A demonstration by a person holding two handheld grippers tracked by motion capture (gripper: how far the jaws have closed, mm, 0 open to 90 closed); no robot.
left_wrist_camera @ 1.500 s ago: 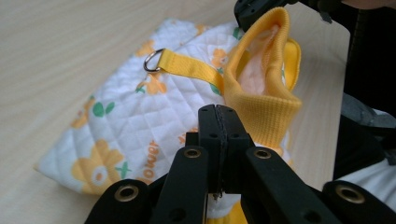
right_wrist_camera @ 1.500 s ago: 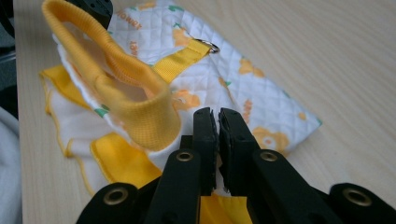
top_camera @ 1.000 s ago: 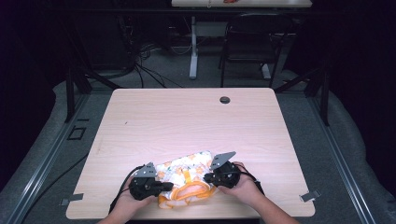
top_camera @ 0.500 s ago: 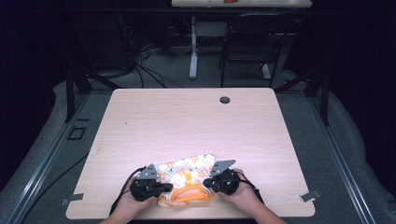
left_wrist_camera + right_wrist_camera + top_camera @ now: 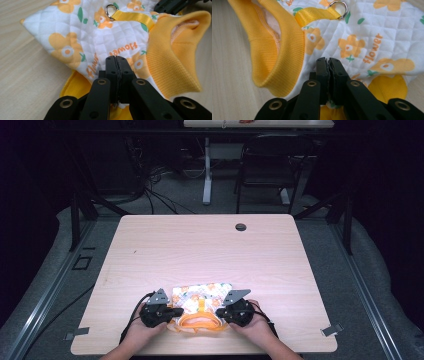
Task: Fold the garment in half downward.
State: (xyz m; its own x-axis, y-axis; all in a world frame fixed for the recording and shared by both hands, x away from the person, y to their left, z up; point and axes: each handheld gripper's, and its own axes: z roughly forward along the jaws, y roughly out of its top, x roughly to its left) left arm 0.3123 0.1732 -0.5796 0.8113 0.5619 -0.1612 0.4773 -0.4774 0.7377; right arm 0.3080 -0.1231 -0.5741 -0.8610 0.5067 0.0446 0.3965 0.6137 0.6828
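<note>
Near the front edge of the table [image 5: 210, 245], between the person's two hands, lies a small quilted garment [image 5: 200, 297], white with orange flowers and an orange ribbed collar [image 5: 196, 322]. Over the last second both hands have drawn back toward the person and come a little closer together, and the garment has come with them, so it now sits nearer that edge and looks more bunched than a second ago. The left gripper [image 5: 117, 62] has its jaws pressed together on a fold of the quilted fabric, and the right gripper [image 5: 328, 63] is likewise clamped on the cloth at its own side. Between them a yellow strap [image 5: 132, 17] with a metal ring [image 5: 110, 10] lies across the back of the garment, and the collar stands open and curled. This reads as a pull or a straightening step within folding or arranging the garment, though from the high view the cloth is too small to say whether a fold has actually been laid. With both grips holding, the fabric seems under control for the next move.
</note>
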